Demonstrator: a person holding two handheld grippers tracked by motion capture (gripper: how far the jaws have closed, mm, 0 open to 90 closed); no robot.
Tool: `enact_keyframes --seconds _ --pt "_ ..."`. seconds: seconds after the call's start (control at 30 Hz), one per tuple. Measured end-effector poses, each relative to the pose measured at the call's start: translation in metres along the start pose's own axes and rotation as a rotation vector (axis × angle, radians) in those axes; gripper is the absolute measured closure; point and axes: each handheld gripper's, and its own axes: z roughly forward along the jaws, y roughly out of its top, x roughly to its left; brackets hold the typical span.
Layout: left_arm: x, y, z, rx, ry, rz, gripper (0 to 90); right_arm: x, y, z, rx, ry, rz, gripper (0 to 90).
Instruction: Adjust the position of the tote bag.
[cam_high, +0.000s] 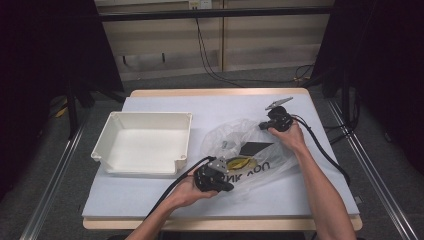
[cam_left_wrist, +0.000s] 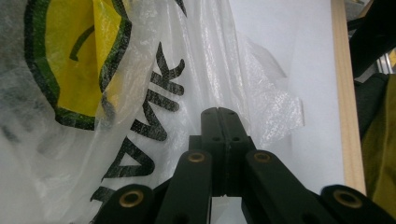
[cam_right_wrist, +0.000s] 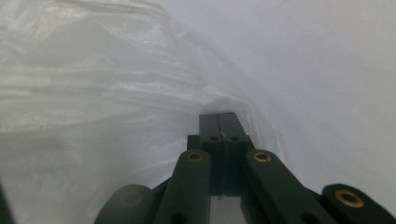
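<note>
On the white-covered table (cam_high: 150, 195), two hand-held grippers pinch a clear printed plastic bag (cam_high: 250, 150) beside an empty white plastic bin (cam_high: 142, 142).
High view: left gripper (cam_high: 224, 185) grips the bag's near edge, right gripper (cam_high: 264, 125) its far edge. Left gripper view: jaws fully closed, film apparently nipped at the tips. Right gripper view: jaws closed on a film fold. Spreading the bag's mouth likely calls for gentle, even pulls that avoid tearing.
</note>
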Motion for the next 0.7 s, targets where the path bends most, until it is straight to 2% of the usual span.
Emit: enact_keyframes --seconds 0.03,0.1,0.13,0.17,0.3,0.47,0.53,0.57,0.6,0.67,0.7 --pt "-0.001 -0.001 0.002 -0.027 -0.003 -0.01 90.0 0.001 -0.001 -0.002 -0.003 0.004 -0.004 87.8" --pt "-0.001 0.0 -0.001 -0.028 -0.005 -0.01 90.0 0.004 -0.002 -0.009 -0.021 0.031 -0.018 85.7" --pt "0.0 0.0 -0.001 -0.05 -0.003 -0.015 90.0 0.005 -0.003 -0.013 -0.039 0.035 -0.005 84.3" --pt "0.0 0.001 -0.002 -0.062 -0.005 -0.022 88.4 0.006 -0.004 -0.016 -0.064 0.062 0.003 83.5" --pt "-0.003 0.003 -0.009 -0.101 0.001 -0.017 85.5 0.013 -0.004 -0.03 -0.095 0.07 -0.025 78.9" --pt "-0.006 0.005 -0.027 -0.15 0.014 -0.011 82.6 0.024 -0.006 -0.049 -0.145 0.089 -0.047 73.7" --pt "-0.007 0.004 -0.033 -0.185 0.015 -0.026 79.8 0.028 -0.008 -0.058 -0.171 0.097 -0.054 71.3" --pt "-0.006 0.004 -0.038 -0.188 0.021 -0.014 79.2 0.03 -0.008 -0.062 -0.179 0.106 -0.057 70.5" --pt "-0.008 0.004 -0.042 -0.214 0.022 -0.03 78.9 0.032 -0.009 -0.066 -0.178 0.104 -0.066 69.7" --pt "-0.009 0.005 -0.052 -0.235 0.028 -0.032 77.4 0.035 -0.011 -0.073 -0.184 0.109 -0.077 69.7" --pt "-0.01 0.006 -0.057 -0.246 0.04 -0.019 77.1 0.037 -0.012 -0.076 -0.188 0.113 -0.082 69.7"
